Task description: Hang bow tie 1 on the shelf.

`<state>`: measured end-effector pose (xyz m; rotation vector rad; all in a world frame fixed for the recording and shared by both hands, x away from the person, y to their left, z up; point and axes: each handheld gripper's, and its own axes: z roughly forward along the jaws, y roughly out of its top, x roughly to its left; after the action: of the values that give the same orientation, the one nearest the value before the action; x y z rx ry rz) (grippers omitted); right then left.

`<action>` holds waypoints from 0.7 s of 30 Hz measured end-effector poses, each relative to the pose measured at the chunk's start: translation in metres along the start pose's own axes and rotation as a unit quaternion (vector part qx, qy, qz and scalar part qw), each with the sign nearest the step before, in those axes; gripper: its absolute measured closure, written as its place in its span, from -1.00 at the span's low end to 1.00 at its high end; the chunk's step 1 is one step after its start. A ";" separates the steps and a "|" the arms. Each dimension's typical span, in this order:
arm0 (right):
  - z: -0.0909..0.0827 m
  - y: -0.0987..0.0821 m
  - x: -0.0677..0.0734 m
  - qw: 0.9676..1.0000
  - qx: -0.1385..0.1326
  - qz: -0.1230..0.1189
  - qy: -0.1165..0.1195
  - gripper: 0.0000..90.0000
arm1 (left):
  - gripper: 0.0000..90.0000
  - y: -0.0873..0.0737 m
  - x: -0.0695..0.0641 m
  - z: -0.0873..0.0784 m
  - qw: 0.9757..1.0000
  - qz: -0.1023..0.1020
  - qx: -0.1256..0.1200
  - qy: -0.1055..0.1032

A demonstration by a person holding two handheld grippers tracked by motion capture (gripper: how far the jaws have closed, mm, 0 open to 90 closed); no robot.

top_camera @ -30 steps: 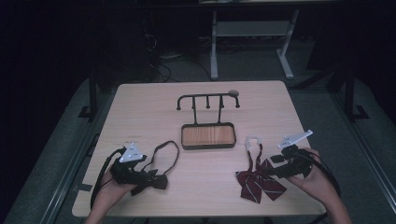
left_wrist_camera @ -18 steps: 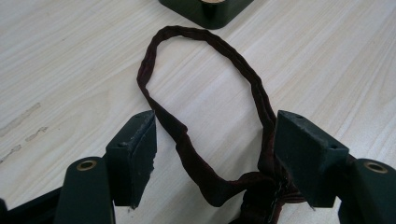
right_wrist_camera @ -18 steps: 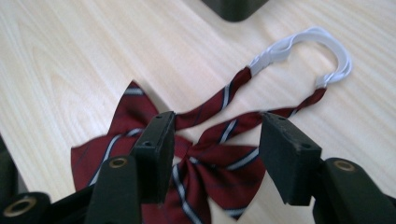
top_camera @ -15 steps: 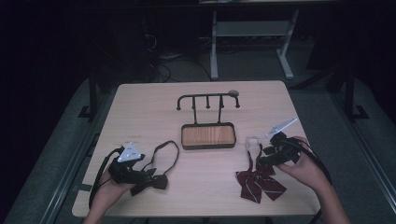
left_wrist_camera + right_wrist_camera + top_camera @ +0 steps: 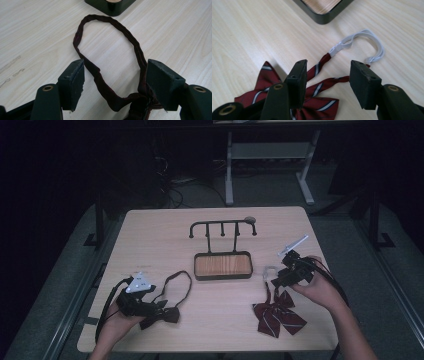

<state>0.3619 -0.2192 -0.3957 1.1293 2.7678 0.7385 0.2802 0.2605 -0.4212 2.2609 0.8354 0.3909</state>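
While striped fabric bow tie (image 5: 312,100) lies flat, white elastic (image 5: 362,41) curls.

This looks like a lab or studio set up for recording, not a home. One pale wood-grain surface (image 5: 165,240) stands alone on grey carpet (image 5: 65,285), lit from above while the room around it lies dark. Behind it stand the white metal legs of another desk (image 5: 270,165), with loose cables (image 5: 172,190) on the floor beside them. A small black hook stand with a wooden base (image 5: 222,265) sits mid-surface
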 end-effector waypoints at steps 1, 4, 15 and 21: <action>0.001 0.003 -0.002 1.000 0.004 0.003 -0.001 0.09 | -0.28 0.000 0.000 -0.001 1.000 -0.004 -0.001 0.000; 0.002 0.005 -0.006 1.000 0.008 0.006 -0.003 0.10 | -0.28 0.000 0.000 -0.001 1.000 -0.006 -0.003 -0.001; 0.019 0.011 -0.027 0.999 0.031 0.043 -0.007 0.15 | -0.28 -0.001 0.002 -0.001 1.000 -0.008 -0.001 -0.004; 0.027 0.012 -0.036 0.997 0.042 0.062 -0.019 0.23 | -0.28 -0.001 0.002 -0.001 1.000 -0.010 -0.001 -0.004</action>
<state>0.4023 -0.2248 -0.4183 1.3279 2.7417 0.6092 0.2808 0.2632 -0.4207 2.2490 0.8512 0.3737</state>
